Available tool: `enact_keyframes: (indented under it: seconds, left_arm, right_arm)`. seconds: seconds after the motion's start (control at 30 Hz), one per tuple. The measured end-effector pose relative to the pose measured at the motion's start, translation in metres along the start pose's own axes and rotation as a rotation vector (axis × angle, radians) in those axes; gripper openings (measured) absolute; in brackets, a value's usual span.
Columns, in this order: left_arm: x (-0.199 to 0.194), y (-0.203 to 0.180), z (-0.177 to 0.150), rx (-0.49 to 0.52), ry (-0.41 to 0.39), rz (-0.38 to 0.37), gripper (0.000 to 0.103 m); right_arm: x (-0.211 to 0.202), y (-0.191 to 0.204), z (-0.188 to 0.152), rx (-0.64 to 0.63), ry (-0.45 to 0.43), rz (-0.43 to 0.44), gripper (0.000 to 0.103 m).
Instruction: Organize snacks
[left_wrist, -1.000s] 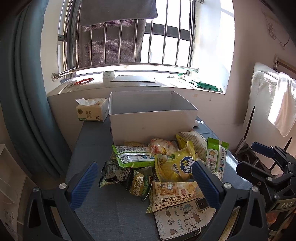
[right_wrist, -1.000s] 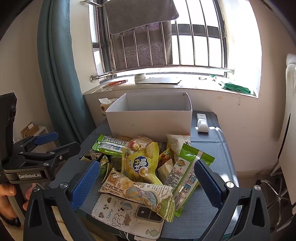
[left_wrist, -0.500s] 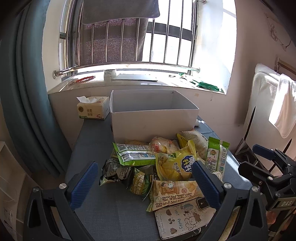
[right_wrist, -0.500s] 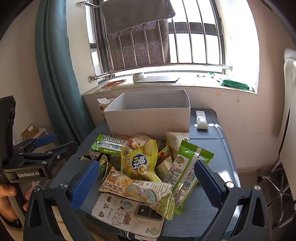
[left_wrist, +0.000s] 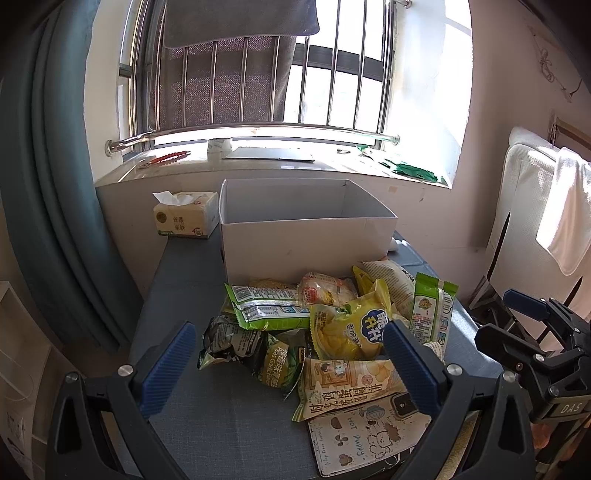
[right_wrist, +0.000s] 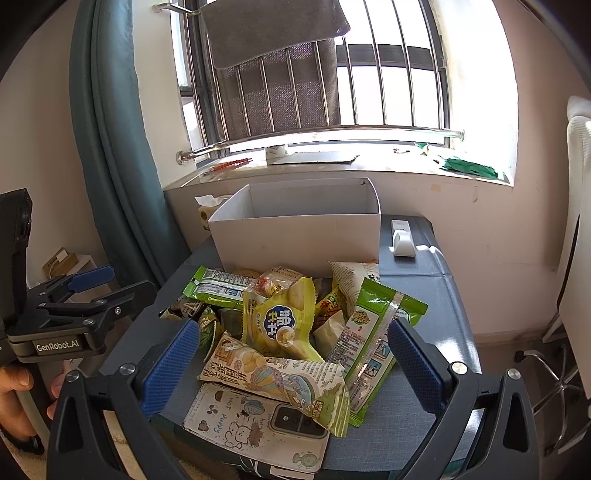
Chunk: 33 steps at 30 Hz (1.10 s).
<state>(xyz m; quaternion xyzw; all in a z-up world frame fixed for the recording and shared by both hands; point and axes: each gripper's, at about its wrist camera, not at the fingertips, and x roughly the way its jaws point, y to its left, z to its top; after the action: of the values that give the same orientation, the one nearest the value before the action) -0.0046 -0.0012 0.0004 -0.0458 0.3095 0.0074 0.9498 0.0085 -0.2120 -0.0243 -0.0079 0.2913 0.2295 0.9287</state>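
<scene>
At the far left, a teal curtain (left_wrist: 44, 192) hangs beside the barred window. A tissue pack (left_wrist: 184, 219) sits at the far left corner of the grey worktop (left_wrist: 207, 413), just beside the white box (left_wrist: 306, 236), which stands open-topped at the far middle with nothing visible inside it.

The left gripper (left_wrist: 288, 354) hovers low over the near edge of the worktop, its blue-padded fingers spread wide apart and holding nothing; the snack pile lies beyond and between them. In the pile, a crumpled dark bag (left_wrist: 229, 341) is leftmost, with a long green packet (left_wrist: 266, 308) lying across behind it, close to the box's near wall. A yellow bag (left_wrist: 351, 328) with a blue logo sits on top in the middle, and a beige chip bag (left_wrist: 347, 382) lies nearer, overlapping a phone in a cartoon case (left_wrist: 365, 435) (its camera bump faces up) at the near edge. A tall green packet (left_wrist: 430, 314) leans on the right side of the pile.

The right gripper (right_wrist: 291, 363) is likewise held low at the near edge, fingers well apart and empty, with the beige chip bag between them in its own view. To the right of the box lies a white remote (right_wrist: 402, 242). A white towel (left_wrist: 569, 221) hangs at the far right.
</scene>
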Motion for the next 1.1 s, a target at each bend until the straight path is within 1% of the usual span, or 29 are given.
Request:
enact_keyframes:
  seconds: [0.6,0.8,0.9,0.97,1.03,1.1]
  left_arm:
    - [0.001,0.003,0.000,-0.007,0.001,0.003,0.103]
    - [0.001,0.005,-0.001,-0.011,0.001,0.005,0.103]
    - [0.000,0.008,-0.003,-0.016,-0.001,0.006,0.103]
    - [-0.001,0.012,-0.003,-0.025,-0.002,0.005,0.103]
    - [-0.001,0.015,-0.004,-0.033,-0.002,0.005,0.103]
    - [-0.001,0.018,-0.006,-0.037,-0.003,0.012,0.103]
  right_arm:
    - [0.000,-0.001,-0.002,0.010,0.004,0.000,0.103]
    - [0.001,-0.008,-0.003,0.031,0.004,-0.003,0.103]
    - [0.006,-0.022,-0.002,0.063,0.005,-0.017,0.103]
    - [0.017,-0.038,0.000,0.114,0.029,0.010,0.103]
    - [0.034,-0.057,0.001,0.172,0.067,0.039,0.103]
    - [0.056,-0.075,0.000,0.229,0.129,0.019,0.103]
